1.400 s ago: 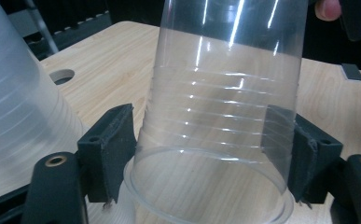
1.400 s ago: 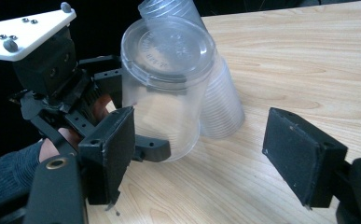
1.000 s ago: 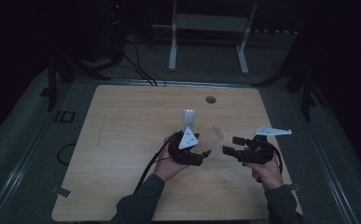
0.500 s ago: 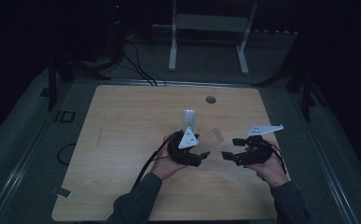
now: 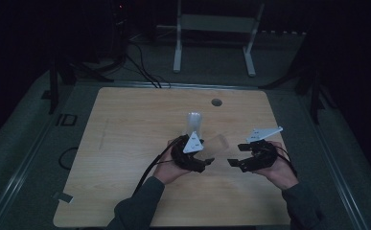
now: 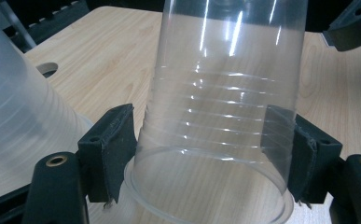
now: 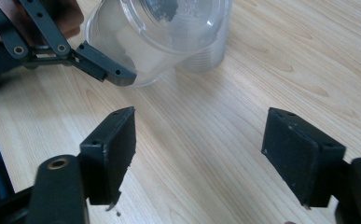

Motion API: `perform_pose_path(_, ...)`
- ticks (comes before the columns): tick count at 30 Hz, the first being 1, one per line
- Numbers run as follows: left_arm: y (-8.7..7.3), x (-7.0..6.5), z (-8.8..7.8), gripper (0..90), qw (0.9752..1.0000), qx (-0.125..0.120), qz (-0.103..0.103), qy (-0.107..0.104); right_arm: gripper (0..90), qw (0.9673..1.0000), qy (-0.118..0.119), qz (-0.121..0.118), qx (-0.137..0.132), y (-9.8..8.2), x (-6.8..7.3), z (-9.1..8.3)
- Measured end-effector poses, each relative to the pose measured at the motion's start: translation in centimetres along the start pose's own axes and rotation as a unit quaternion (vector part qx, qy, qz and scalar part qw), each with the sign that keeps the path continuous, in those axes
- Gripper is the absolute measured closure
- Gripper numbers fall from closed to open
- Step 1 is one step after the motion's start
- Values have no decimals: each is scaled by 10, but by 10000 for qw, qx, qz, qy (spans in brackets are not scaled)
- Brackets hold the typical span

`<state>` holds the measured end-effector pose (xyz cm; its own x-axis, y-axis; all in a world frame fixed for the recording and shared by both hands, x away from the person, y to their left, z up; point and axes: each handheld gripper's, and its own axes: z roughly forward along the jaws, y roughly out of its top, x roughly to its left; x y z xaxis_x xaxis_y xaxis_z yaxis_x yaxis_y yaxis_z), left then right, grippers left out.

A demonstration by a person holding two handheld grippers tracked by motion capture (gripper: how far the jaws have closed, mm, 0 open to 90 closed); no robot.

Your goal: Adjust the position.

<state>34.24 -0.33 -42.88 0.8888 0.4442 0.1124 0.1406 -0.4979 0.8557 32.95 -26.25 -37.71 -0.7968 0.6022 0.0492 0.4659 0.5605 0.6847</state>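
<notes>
My left gripper (image 5: pixel 210 153) is shut on a clear ribbed plastic cup (image 6: pixel 225 88); both pads press its sides near the rim. In the high view the cup (image 5: pixel 217 143) lies tilted, base pointing right, just above the table (image 5: pixel 125 143). A second, frosted cup (image 5: pixel 194 122) stands upside down just behind it, also at the left edge of the left gripper view (image 6: pixel 15 107). My right gripper (image 5: pixel 237 154) faces the held cup (image 7: pixel 155 32) from the right. Its jaws (image 7: pixel 211 144) stand open and have just been closing a little, with only bare wood between them.
A round cable hole (image 5: pixel 216 102) sits near the table's far edge. Cables trail from both grippers toward the person. A white metal stand (image 5: pixel 212 28) is on the floor beyond the table. Bare wood lies to the left and front.
The right gripper has edged slightly left toward the held cup. The left gripper and its cup have stayed in place.
</notes>
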Motion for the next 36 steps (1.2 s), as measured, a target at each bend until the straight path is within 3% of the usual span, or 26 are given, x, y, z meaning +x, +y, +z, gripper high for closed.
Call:
perform_pose_path(14,0,3,-1,266,9999,100,40,-120,293,9974,13,-564,441,11,6,-5)
perform_pose_path(22,-1,3,-1,266,9995,174,90,-229,293,9929,-29,-940,730,22,10,-4)
perform_pose_path(36,-1,3,0,266,9983,338,247,-411,315,9842,115,-1399,1077,31,14,-1)
